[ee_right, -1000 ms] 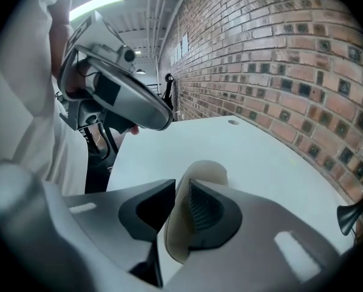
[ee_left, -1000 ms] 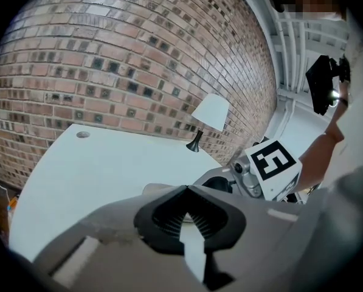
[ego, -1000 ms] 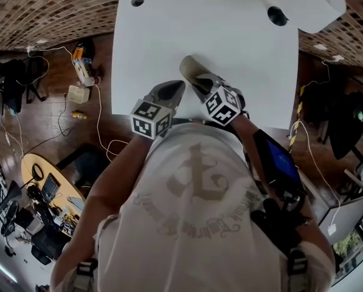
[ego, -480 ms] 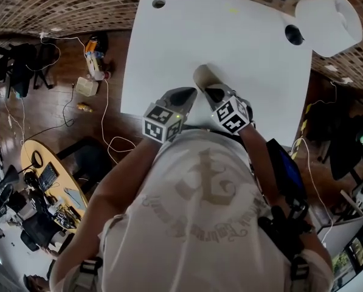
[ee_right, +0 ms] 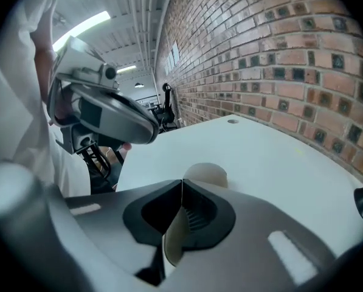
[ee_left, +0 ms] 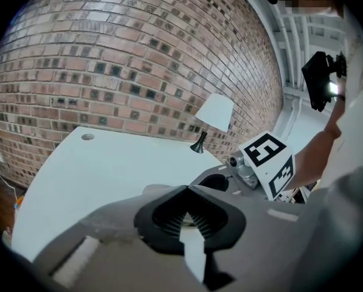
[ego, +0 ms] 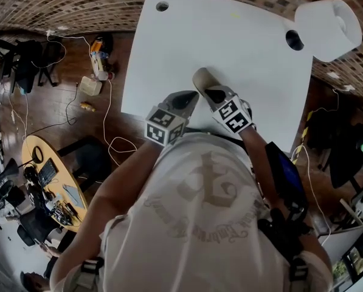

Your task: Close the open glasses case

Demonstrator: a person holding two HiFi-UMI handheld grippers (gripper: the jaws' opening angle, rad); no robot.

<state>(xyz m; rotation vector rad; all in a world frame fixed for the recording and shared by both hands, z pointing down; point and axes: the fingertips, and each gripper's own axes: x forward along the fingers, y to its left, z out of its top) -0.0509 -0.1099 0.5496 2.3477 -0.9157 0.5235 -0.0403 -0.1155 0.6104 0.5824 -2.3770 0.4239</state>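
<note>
A beige glasses case (ego: 200, 78) lies on the white table (ego: 230, 47), close to its near edge. My right gripper (ego: 211, 92) is at the case's near end, shut on the case. In the right gripper view the jaws meet at their tips, the case's rounded end (ee_right: 205, 174) shows just past them and a beige part of it sits in the gap behind them. My left gripper (ego: 190, 96) hovers just to the left of the case, shut on nothing. In the left gripper view its jaws (ee_left: 186, 188) meet over the bare table.
A lamp with a white shade (ego: 328, 20) stands at the table's far right corner, with its dark foot (ee_left: 199, 145) by the brick wall. Two cable holes (ego: 162, 6) (ego: 294, 39) are set in the far side of the tabletop. Cables and clutter lie on the floor at the left.
The head view has shifted a little. Both grippers and the case keep about the same places relative to each other.
</note>
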